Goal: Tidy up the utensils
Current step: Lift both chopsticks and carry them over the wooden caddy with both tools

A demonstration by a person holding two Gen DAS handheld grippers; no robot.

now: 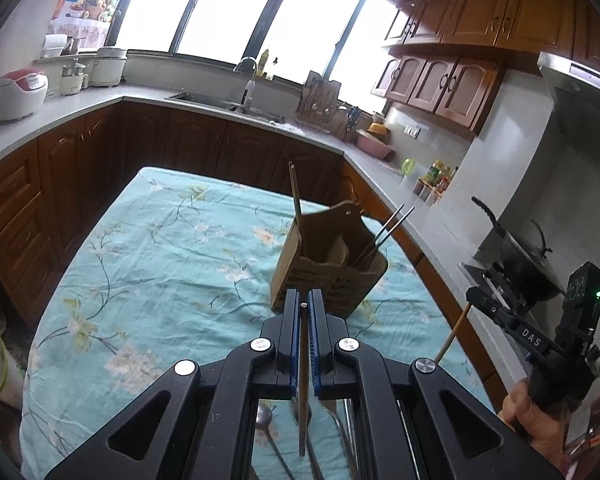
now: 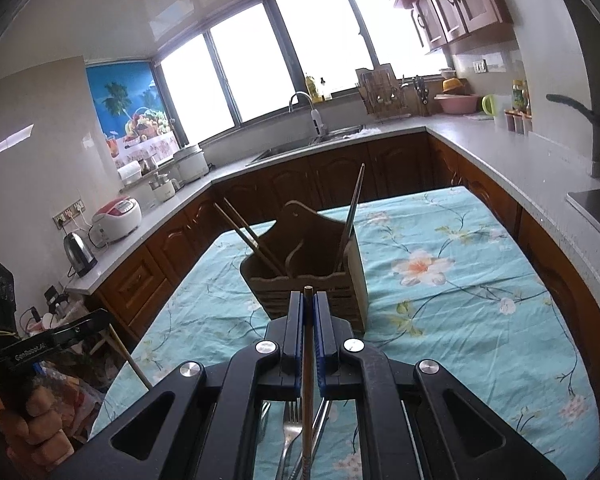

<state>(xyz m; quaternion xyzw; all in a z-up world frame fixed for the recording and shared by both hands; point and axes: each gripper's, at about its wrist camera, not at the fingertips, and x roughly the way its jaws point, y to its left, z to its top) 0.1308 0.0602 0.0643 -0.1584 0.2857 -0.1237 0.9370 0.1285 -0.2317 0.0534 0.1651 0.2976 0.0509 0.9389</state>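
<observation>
table, floral cloth | wooden caddy | fork | spoon

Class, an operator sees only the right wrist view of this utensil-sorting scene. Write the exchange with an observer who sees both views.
Operator: What does the black handle at my far right belong to?
Observer: A lidded black wok.
Operator: Is any spoon left to sort?
Observer: Yes, a metal spoon lies on the tablecloth beneath the left gripper.
</observation>
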